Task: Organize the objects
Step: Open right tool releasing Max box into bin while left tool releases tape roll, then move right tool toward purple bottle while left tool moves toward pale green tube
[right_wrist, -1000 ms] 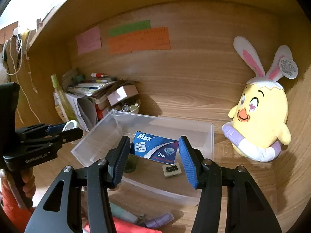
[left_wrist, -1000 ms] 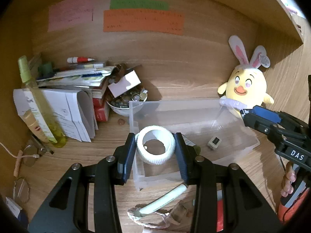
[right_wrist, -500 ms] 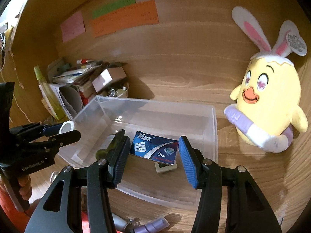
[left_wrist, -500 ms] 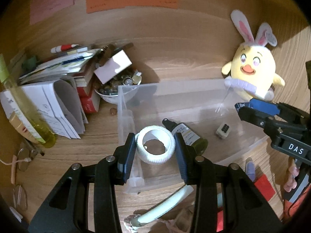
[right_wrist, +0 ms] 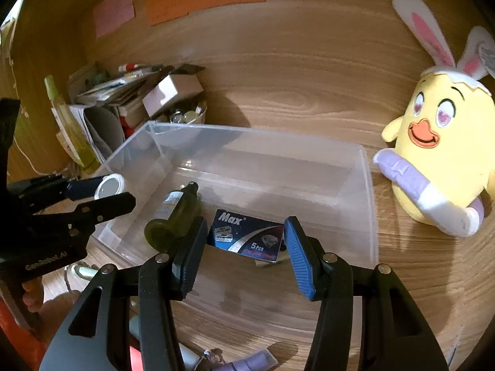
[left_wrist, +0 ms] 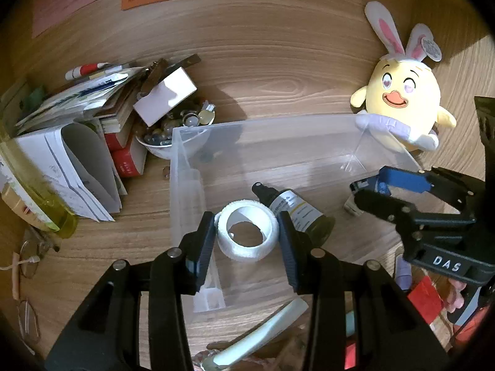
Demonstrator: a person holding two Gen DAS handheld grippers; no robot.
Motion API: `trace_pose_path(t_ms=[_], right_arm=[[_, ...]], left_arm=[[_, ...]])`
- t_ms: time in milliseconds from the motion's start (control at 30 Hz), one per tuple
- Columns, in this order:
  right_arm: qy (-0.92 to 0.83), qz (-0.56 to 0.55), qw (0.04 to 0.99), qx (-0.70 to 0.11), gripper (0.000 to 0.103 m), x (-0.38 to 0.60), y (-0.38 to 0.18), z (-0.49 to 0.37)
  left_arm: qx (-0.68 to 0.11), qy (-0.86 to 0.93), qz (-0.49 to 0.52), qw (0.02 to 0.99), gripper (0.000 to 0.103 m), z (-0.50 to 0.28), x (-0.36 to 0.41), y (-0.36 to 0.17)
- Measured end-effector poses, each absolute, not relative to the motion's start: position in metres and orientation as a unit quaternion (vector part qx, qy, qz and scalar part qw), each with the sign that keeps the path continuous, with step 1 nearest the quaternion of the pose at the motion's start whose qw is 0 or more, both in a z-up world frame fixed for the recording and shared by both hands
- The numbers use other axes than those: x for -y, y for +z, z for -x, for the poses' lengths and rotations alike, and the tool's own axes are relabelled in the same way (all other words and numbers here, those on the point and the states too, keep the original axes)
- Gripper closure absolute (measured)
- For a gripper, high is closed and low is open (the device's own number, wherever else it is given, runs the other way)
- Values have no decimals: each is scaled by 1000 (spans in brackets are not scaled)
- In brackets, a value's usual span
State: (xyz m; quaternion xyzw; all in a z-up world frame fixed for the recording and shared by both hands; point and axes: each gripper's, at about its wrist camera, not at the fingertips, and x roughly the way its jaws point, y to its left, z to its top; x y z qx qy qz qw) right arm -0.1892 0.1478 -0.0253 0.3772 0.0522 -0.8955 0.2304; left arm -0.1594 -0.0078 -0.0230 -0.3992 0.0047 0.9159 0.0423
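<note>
A clear plastic bin stands on the wooden desk, with a dark green bottle lying inside it. My left gripper is shut on a white tape roll, held over the bin's near left corner. My right gripper is shut on a blue "Max" box, held low over the bin's near side. A small pale piece on the bin floor is mostly hidden under the box.
A yellow plush chick sits right of the bin. On the left are stacked books and papers, a bowl of small items, a yellow spray bottle and glasses. Tubes and red items lie before the bin.
Both grippers have sunk toward the bin and tilted downward, each keeping its object. The green bottle inside the bin has come into view.
</note>
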Motion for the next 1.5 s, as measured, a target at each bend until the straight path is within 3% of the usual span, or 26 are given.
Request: trace_pose_path(t_ms=[467,633,1000,1033,1133,1500], right_arm=[[-892,-387,227,-53,54,-146,-28,192],[-894,-380,235,-37,39,-151,-23,189],[-903,-352,244,-39,28,-155,-3,169],[-904,-347,245,-39,26,-155,0,165],[-909,-335,246,-42,22,-158,6,153],[-913,-328,239,-44,19,-180,9,120]], left_arm=[[2,919,391,51,38,155,7,-16],[8,922,383,48,38,147,10,-9],[11,932,360,37,36,123,14,13],[13,933,359,37,35,120,15,15],[18,937,347,30,13,111,18,19],[12,936,352,15,12,83,24,13]])
